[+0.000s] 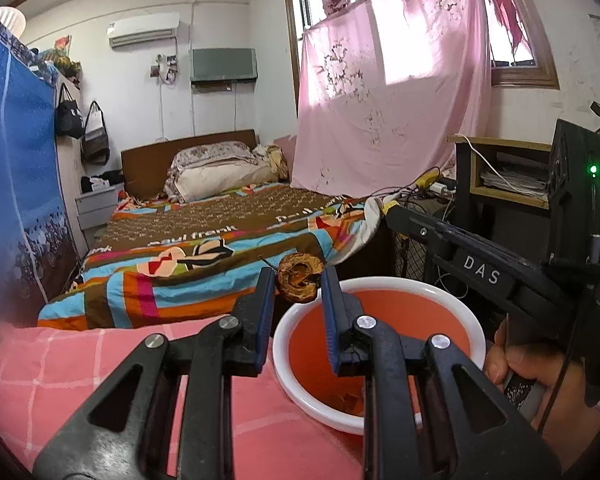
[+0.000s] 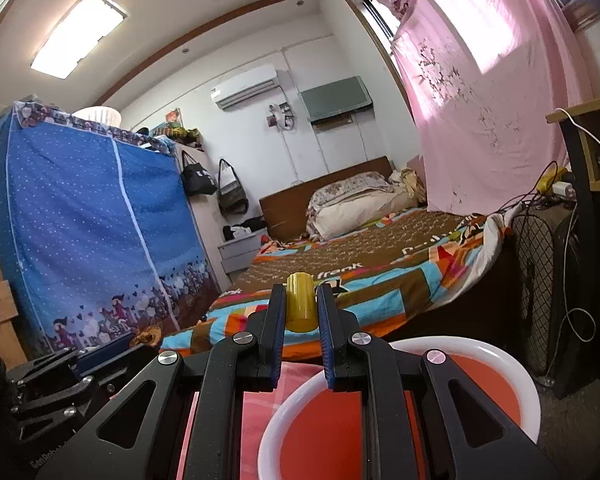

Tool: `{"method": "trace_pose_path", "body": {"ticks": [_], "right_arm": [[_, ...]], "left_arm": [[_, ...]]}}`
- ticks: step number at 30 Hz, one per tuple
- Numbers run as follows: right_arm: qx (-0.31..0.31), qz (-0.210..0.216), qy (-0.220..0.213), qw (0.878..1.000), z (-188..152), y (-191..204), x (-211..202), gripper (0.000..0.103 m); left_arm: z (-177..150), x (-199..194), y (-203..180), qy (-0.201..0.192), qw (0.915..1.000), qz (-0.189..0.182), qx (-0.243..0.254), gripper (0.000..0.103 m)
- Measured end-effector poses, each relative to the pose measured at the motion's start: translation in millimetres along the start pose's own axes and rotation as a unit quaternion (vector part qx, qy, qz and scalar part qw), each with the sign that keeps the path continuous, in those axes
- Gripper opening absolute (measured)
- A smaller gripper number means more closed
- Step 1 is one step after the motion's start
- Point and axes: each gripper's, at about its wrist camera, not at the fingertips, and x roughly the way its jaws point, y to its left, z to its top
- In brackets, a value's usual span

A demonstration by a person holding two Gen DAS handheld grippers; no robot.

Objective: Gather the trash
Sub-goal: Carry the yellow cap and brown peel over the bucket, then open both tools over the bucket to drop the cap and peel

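Both grippers loaded over the red white-rimmed plastic basin [image 1: 452,300]

Left gripper [image 1: 298,280] pinches a shrivelled brown fruit core [image 1: 299,281], right gripper [image 2: 299,300] clamps a small yellow plastic cylinder [image 2: 300,300]; I'd centre each before letting go.

The right gripper [image 2: 299,312] pinches a yellow cylinder [image 2: 300,302] beside the white-rimmed red basin [image 2: 512,360].

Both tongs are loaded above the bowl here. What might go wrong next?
1. The left tongs pinch the dried fruit core only at their tips, above the bowl's far rim; released there, it may land outside.
2. The right tongs hold a smooth yellow cylinder left of the bowl's rim; it may slip or fall onto the pink cloth.
3. The tongs work close together and might collide.
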Motion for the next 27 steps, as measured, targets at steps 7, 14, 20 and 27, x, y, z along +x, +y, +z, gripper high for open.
{"method": "trace_pose_path", "body": {"ticks": [7,14,20,27], "right_arm": [[0.011,-0.013,0.020,1.000,-0.4,-6.6,3.4,0.014],[0.023,-0.025,0.040,0.999,-4.2,-13.3,8.2,0.014],[0.028,-0.035,0.052,0.998,-6.4,-15.4,10.7,0.015],[0.034,-0.047,0.065,0.996,-8.7,-17.2,14.7,0.015]], "left_arm": [[-2.9,10.2,-5.3,0.025,0.9997,-0.009,-0.002,0.027],[-7.7,21.9,-8.7,0.048,0.9986,-0.019,-0.011,0.027],[-11.7,32.4,-6.4,0.068,0.9970,-0.028,-0.026,0.029],[-16.8,36.4,0.1,0.075,0.9960,-0.024,-0.041,0.044]]}}
